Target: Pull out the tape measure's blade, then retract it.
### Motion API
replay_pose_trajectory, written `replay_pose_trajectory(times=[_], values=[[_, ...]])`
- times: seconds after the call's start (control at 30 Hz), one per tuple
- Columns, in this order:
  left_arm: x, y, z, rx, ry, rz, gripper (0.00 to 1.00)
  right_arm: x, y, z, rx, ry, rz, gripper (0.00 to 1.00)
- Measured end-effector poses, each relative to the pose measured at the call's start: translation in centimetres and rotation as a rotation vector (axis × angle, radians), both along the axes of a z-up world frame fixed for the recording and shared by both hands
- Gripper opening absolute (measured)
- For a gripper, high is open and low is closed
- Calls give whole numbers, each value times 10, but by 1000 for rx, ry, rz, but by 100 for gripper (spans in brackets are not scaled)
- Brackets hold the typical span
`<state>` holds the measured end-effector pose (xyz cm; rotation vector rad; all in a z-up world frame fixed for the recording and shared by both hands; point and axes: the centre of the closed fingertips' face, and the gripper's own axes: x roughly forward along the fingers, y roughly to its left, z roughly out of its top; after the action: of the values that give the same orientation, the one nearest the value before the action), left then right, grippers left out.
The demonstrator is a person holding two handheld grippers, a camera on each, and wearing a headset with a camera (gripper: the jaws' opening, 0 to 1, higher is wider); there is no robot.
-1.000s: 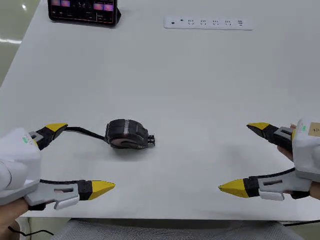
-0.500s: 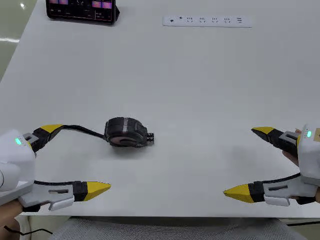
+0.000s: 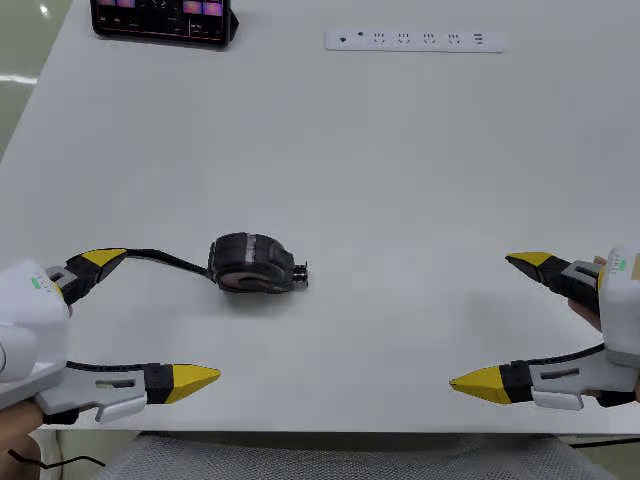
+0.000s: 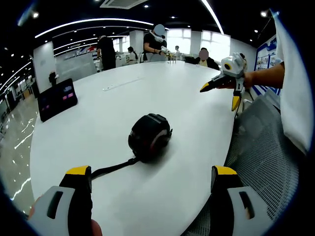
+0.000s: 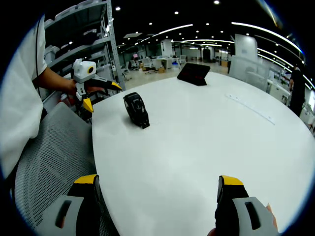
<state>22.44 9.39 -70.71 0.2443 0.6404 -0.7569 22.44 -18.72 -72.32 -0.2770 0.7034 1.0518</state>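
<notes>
A black tape measure [image 3: 252,265] lies on its side on the white table [image 3: 400,180], blade tip pointing right and a black strap [image 3: 170,262] trailing left. It also shows as the tape measure [image 4: 150,136] and the tape measure [image 5: 136,109]. My left gripper [image 3: 155,318] stands open at the table's near left, its far tip by the strap's end, nothing between its jaws. My right gripper [image 3: 518,322] is open at the near right, well apart from the tape measure. The left gripper [image 4: 150,174] and right gripper [image 5: 156,184] both show wide jaws.
A white power strip [image 3: 410,40] lies at the far side of the table, and a dark tablet [image 3: 165,20] with a lit screen stands at the far left. The table's near edge runs just below both grippers. A mesh chair [image 5: 49,157] sits by it.
Both grippers have drawn slightly outward and toward the near edge. The tape measure has not moved.
</notes>
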Motion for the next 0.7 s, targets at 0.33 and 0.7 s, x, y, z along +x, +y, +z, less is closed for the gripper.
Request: replay_pose_trajectory(times=[0.33,0.7], values=[[-1,2,0,2,-2,3,99,-1,-5,-3,-6,6,-8,99],[-1,4,0,-12,1,11,99,-2,-8,-3,-9,8,-13,99]])
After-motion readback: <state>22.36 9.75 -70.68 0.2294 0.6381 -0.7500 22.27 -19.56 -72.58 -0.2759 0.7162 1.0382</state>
